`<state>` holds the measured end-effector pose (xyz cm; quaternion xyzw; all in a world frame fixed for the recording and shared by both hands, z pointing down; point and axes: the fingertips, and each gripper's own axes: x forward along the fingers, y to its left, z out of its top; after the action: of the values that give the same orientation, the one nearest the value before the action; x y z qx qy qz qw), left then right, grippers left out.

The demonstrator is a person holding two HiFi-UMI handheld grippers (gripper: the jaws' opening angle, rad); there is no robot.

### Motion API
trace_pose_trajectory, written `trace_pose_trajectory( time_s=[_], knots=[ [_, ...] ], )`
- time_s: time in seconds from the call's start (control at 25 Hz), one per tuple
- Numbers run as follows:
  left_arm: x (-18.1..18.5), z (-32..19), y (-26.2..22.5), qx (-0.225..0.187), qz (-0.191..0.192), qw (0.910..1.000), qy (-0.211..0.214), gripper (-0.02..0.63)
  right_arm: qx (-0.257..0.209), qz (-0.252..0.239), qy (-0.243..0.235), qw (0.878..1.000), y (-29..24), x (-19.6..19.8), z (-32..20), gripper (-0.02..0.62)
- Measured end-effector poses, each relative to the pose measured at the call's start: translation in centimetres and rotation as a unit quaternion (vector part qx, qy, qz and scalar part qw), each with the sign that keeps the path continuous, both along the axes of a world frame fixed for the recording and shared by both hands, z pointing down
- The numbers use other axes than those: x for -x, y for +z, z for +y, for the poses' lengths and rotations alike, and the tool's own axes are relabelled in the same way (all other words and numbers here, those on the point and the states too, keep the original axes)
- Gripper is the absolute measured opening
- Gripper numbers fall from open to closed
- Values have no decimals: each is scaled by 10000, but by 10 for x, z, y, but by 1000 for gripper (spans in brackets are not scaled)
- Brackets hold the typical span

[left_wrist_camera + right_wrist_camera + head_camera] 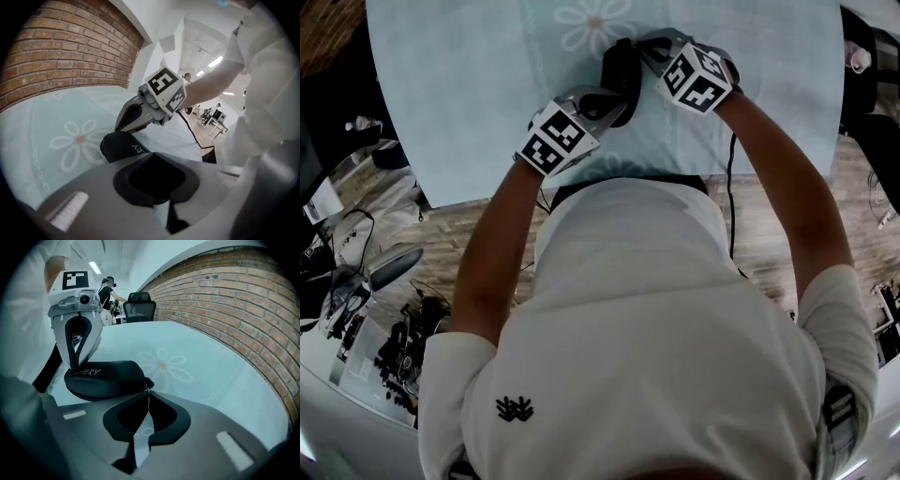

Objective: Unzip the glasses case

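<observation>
A black zipped glasses case (619, 75) lies on the pale blue tablecloth (469, 94), next to a printed daisy (595, 23). My left gripper (614, 103) is shut on the case's near end; in the right gripper view its fingers (75, 367) pinch the case (105, 378) by the white lettering. My right gripper (148, 392) is shut on the small zipper pull (147, 384) at the case's other end. In the left gripper view the case (123, 146) sits in my left gripper (151, 158), with the right gripper (119, 129) just beyond it.
A brick wall (225, 291) runs along the table's far side. The table's front edge (609, 178) is against my body. A black cable (731, 187) hangs off it. Cluttered gear (356, 281) lies on the floor at left. An office chair (140, 301) and a person (108, 287) are far behind.
</observation>
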<state>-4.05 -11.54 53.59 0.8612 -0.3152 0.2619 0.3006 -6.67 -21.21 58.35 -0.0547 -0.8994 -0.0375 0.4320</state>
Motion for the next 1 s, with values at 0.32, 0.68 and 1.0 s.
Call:
trace_pose_trajectory(
  time_s=[0.32, 0.68, 1.0],
  knots=[
    [0, 0, 0, 20, 54, 10000, 1, 55, -196, 62, -588, 9981, -2, 8, -1, 6],
    [-3, -1, 0, 29, 116, 9999, 14, 55, -516, 208, -1452, 9878, -3, 17, 0, 8],
    [-2, -1, 1, 31, 167, 9998, 53, 55, -787, 328, -1837, 9793, -3, 23, 0, 11]
  ],
)
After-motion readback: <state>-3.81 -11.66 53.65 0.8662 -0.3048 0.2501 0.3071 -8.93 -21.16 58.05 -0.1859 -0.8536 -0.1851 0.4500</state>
